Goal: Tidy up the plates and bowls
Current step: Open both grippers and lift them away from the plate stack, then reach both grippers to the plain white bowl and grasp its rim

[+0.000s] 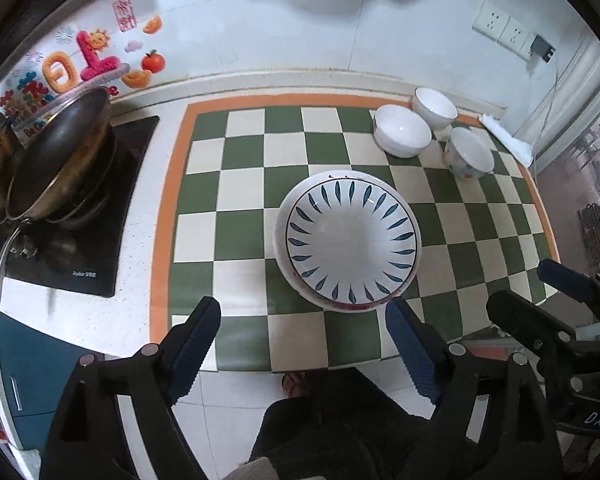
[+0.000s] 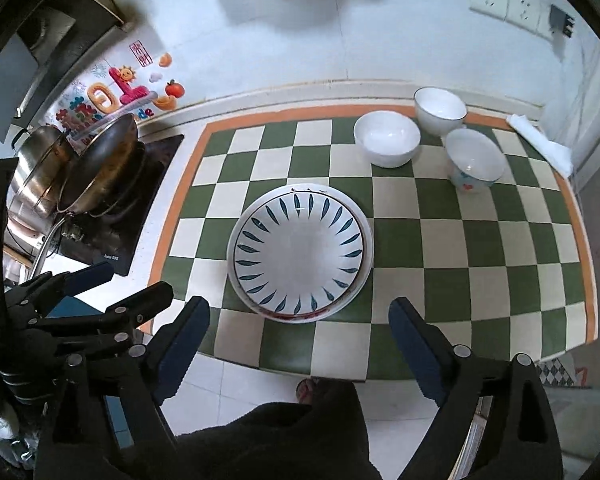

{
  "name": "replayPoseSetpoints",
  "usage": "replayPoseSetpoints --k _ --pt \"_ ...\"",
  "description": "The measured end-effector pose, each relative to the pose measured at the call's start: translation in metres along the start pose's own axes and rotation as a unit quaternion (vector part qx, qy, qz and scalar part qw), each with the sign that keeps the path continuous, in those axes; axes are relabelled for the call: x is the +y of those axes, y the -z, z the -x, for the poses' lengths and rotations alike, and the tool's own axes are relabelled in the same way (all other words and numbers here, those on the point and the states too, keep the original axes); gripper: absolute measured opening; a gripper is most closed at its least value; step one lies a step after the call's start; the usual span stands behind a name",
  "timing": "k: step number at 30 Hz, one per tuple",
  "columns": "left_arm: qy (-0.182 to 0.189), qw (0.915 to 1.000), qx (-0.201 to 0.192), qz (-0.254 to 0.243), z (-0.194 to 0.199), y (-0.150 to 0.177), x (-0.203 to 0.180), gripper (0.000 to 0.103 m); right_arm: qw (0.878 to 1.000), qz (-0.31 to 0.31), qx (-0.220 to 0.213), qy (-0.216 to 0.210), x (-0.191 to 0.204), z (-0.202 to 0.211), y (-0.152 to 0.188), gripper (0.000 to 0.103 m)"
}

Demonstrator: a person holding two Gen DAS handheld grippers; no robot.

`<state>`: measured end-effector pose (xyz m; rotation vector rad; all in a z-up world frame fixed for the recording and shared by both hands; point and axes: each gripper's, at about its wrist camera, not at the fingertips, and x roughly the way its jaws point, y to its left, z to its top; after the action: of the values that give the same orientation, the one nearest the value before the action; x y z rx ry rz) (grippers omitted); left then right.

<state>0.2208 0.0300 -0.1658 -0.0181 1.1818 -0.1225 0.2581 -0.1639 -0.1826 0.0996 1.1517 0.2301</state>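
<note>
Both grippers, left (image 1: 302,344) and right (image 2: 300,344), hung released before the stacked plates (image 2: 300,250); a careless grab could slide the top one off.

The wall sticker (image 1: 80,60) beside the stove shows big puffy characters that read "10" upside down from these cameras, orange for the round one and pink for the stroke; in the right wrist view the same sticker (image 2: 116,94) appears smaller. Under it, dark letters ending in "de" can be made out, the rest hidden by the pan. A small red seal sticker (image 1: 123,14) carries Chinese characters too small to read. The cooktop (image 1: 86,240) has a white brand mark at its front edge, possibly "Royalstar", blurred. The right gripper (image 1: 536,292) body shows white letters "DAS", cut off at the frame edge.
</note>
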Motion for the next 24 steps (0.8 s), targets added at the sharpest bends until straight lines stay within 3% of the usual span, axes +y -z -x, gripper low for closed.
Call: replayPoseSetpoints --k 6,9,14,19,24 --pt "-0.001 0.9996 -0.029 0.001 0.028 0.019 0.004 0.086 1.0 -0.01 -0.023 0.011 0.011 0.03 0.023 0.097" --pt "0.004 0.9993 -0.037 0.002 0.037 0.025 0.004 0.096 0.999 -0.007 -0.031 0.015 0.013 0.038 0.029 0.098" --pt "0.005 0.9989 -0.047 0.001 0.044 0.026 0.0 0.096 0.999 -0.025 -0.035 0.002 0.001 0.042 0.031 0.099" --pt "-0.002 0.9981 -0.062 0.002 0.04 0.012 -0.009 0.096 0.997 -0.056 -0.038 -0.029 -0.028 0.034 0.018 0.099" --pt "0.011 0.9975 -0.068 0.015 0.021 -0.023 -0.023 0.098 0.995 -0.079 -0.041 -0.052 -0.066 0.019 -0.011 0.099"
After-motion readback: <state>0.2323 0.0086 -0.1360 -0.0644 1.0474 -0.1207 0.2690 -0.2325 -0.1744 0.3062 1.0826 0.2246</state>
